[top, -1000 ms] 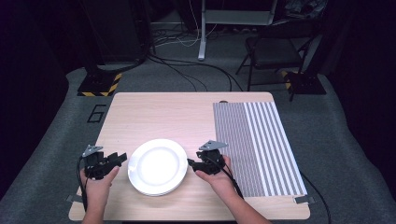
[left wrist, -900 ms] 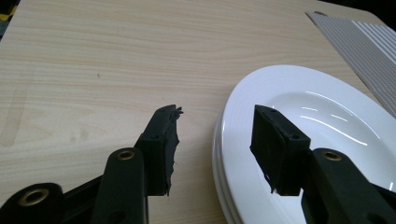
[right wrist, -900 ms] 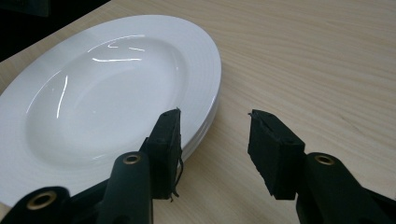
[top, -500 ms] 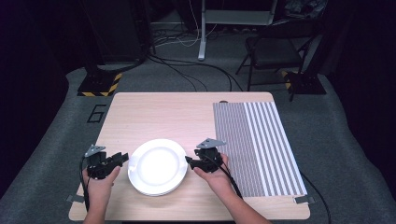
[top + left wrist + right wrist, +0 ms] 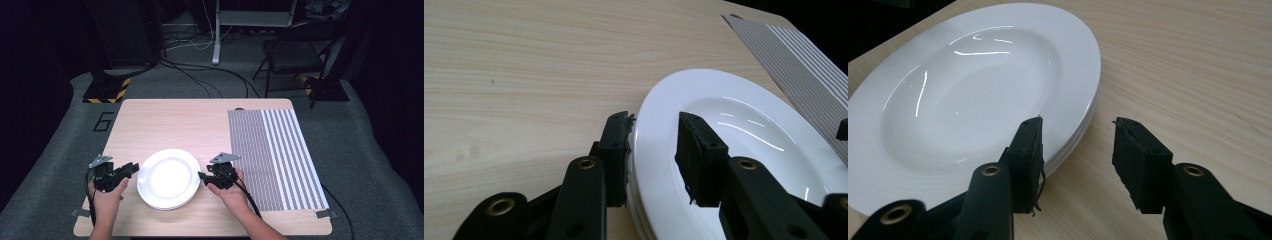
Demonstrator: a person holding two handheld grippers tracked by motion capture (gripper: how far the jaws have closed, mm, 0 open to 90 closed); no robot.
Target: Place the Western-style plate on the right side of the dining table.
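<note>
Left claw (image 5: 131, 170): jaws just closing, plate rim straddled, not yet pinched.
Right claw (image 5: 202, 176): closing too, narrow gap, rim between.
Plates (image 5: 169, 178): stacked near the worktop (image 5: 170, 120) front edge.
Room: bare wood beyond; striped mat (image 5: 272, 155) kept off right.

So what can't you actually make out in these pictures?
- How many plates are stacked: the right gripper view shows layered rims, too close together to count.
- Whether the left gripper pinches the rim: its jaws straddle it and have just been closing, but contact isn't clear.
- The near edge of the plates in the right gripper view, covered by the right gripper.
- The person's forearms, cut by the high view's bottom edge.
</note>
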